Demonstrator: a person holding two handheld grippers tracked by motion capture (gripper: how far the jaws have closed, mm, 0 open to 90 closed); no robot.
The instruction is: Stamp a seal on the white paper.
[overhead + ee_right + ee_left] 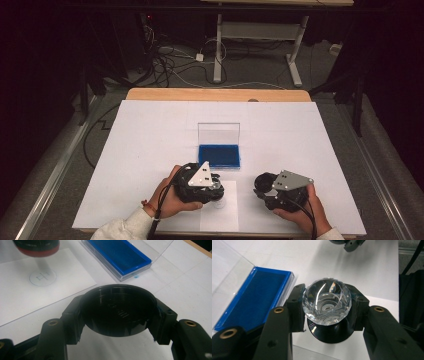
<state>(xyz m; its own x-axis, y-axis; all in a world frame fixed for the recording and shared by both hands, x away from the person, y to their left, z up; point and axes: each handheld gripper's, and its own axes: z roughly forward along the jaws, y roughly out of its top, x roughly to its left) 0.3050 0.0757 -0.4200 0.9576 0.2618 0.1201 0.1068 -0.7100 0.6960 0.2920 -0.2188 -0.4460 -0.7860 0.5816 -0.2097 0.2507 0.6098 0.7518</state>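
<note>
- Left claw (327,312) was clenched on a stamp by its faceted clear knob (327,301), pads on either side; grabbing the knob left the black body (329,333) below free to point down at the tabletop.
- High view: left claw (202,182) sat over a loose paper sheet (220,215) at the near edge of the tabletop (150,135), stamp upright, apparently on or just above the paper. Contact couldn't be confirmed.
- Right gripper view showed why: a round printed mark (43,277) on that paper sheet (22,295), directly beneath the stamp's red-rimmed base (37,248). Judgement: stamping step in hand, or just done.
- Right claw (117,312) was grasping a black round cap (117,308), open side up, pads on its rim. Likely the stamp's cover, held off to the side so it stays clear of the work.
- High view: right claw (270,190) low over the tabletop, well apart from the left one.
- Blue ink pad case (219,155) lay just beyond the left claw, clear lid (218,134) propped upright, so the pad stayed reachable for re-inking.
- Small blue smudge (136,276) on the tabletop beside the case corner.
- Risk, as a guess: faceted knob is slick, so the stamp could tilt in the pads and smear the print.
</note>
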